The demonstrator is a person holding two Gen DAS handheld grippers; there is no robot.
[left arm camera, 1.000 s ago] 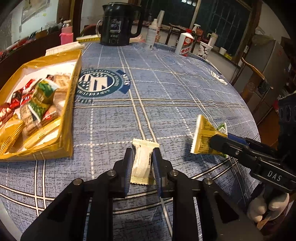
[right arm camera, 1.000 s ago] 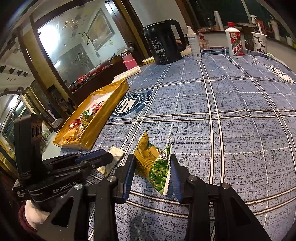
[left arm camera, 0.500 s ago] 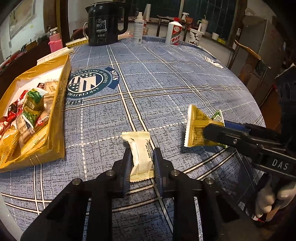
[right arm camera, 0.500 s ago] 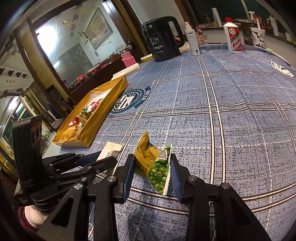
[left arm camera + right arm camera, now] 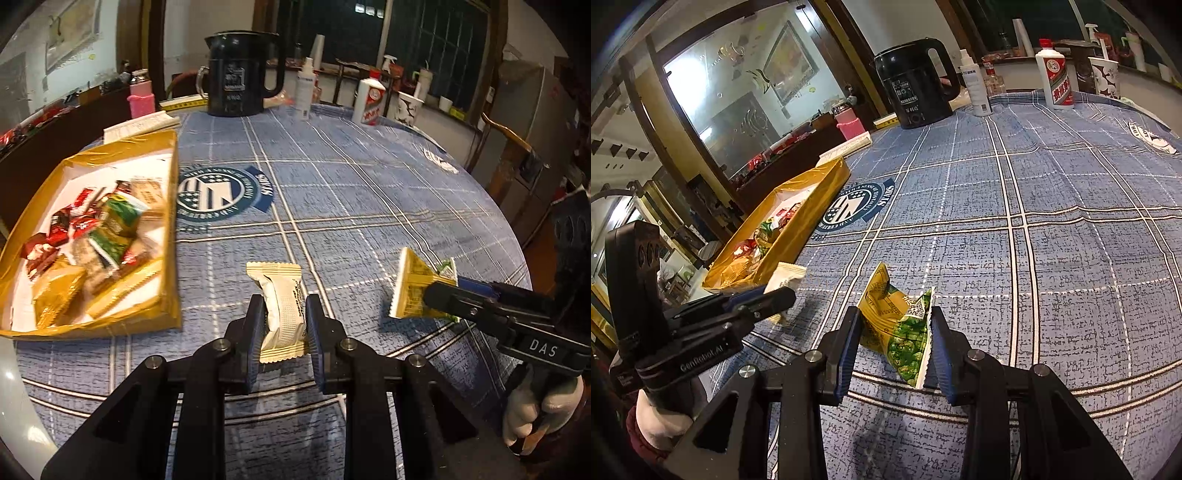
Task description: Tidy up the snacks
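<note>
We have the left gripper (image 5: 283, 325) clamped on a cream snack packet (image 5: 280, 308), above the tabletop (image 5: 369, 192) beside the yellow snack box (image 5: 170, 236). Our right gripper (image 5: 894, 343) pinches a green-and-yellow pea packet (image 5: 897, 321) on the cloth.

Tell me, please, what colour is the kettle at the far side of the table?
Black; the kettle shows best in the right wrist view.

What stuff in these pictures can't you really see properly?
- Left wrist view: the back of the cream snack packet is covered by the left gripper pads.
- Left wrist view: the yellow-green snack bag is partly behind the right gripper.
- Both views: the lower snacks in the gold tray are buried under others, and the near wall hides them in the right wrist view.
- The black kettle label is too small to read.
</note>
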